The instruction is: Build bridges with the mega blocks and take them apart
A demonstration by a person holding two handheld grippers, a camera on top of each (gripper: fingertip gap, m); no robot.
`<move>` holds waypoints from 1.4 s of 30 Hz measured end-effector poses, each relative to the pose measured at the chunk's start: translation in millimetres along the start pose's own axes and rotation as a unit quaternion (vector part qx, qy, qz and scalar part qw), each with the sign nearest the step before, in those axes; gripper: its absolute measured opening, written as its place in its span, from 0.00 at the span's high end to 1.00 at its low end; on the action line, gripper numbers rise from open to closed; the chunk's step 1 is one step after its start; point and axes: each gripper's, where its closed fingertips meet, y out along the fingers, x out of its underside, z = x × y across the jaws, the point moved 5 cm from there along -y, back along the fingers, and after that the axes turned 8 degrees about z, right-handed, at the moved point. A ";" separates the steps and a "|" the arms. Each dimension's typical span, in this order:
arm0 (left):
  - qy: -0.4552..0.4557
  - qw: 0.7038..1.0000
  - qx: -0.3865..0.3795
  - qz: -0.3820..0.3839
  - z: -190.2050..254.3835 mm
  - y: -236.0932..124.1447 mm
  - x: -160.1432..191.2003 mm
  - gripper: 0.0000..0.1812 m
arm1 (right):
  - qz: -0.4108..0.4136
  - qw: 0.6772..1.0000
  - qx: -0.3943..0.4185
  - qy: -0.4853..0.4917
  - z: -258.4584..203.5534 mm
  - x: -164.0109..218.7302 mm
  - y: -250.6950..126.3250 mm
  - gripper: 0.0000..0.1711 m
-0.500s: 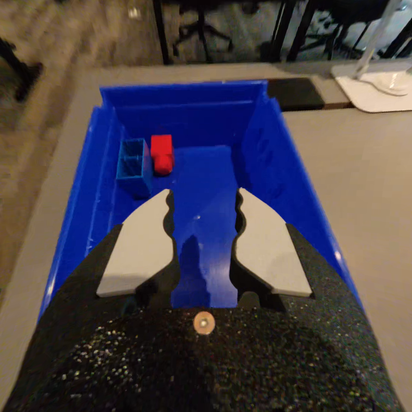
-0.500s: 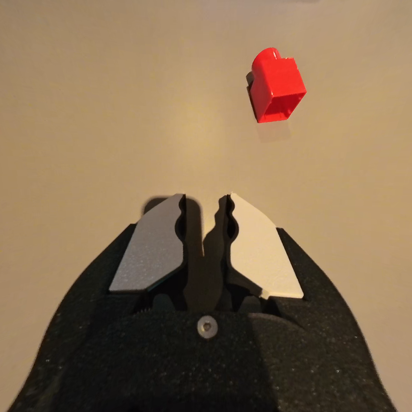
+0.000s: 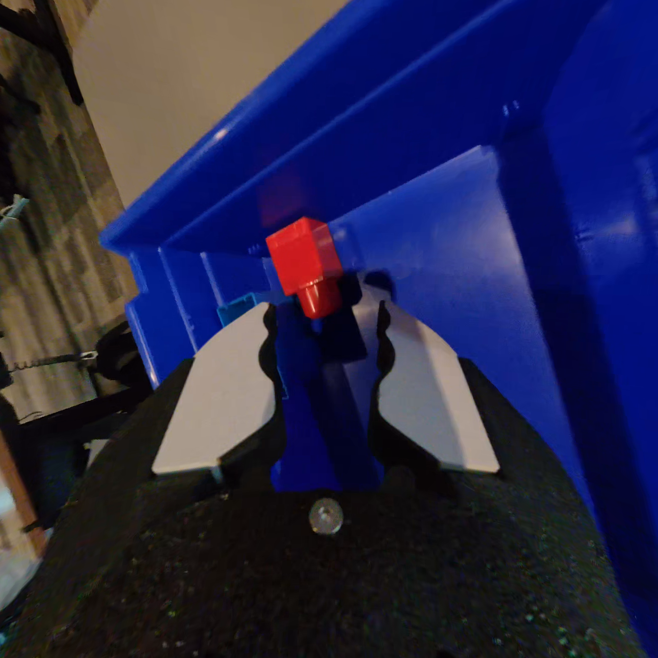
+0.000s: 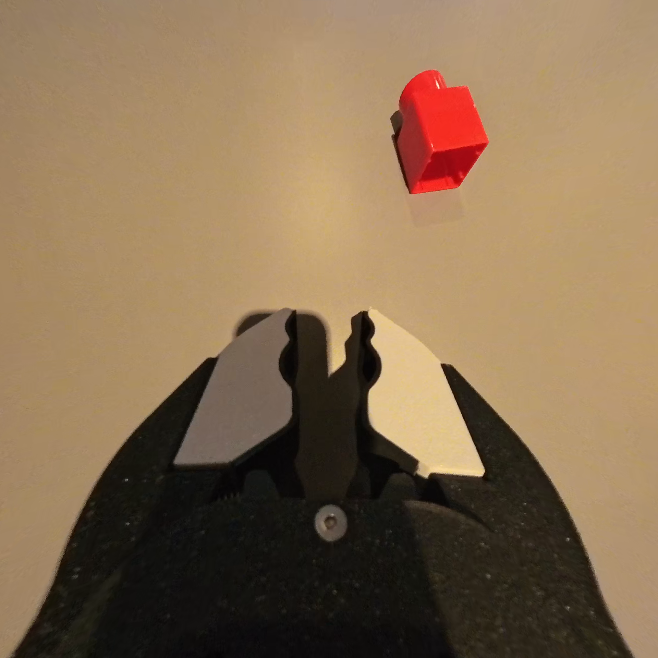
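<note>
In the left wrist view a small red block [image 3: 304, 265] lies on its side inside a blue bin [image 3: 445, 185], its stud pointing toward me. My left gripper [image 3: 325, 309] is open and empty, tilted, with its fingertips just short of the red block. A light blue block [image 3: 236, 309] peeks out behind my left finger. In the right wrist view a second red block [image 4: 441, 133] lies on its side on the tan table [image 4: 178, 160], hollow underside facing me, ahead and to the right of my right gripper [image 4: 329, 315], which is open a little and empty.
The bin's walls rise close around my left gripper on the right and far sides. Beyond the bin are the tan table edge [image 3: 149, 106] and a patterned floor [image 3: 53, 213] with dark furniture legs. My left tips are roughly 4 cm from the small red block [image 3: 304, 265].
My left gripper has dropped into the bin, rolled sideways and closed in on the red block. The right gripper and its red block have hardly moved.
</note>
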 end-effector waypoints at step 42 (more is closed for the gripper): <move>0.337 0.908 0.168 0.186 365.0 -131.8 -79.9 0.78 | 0.006 1.000 0.014 -0.008 -1.0 -0.3 -1.2 0.81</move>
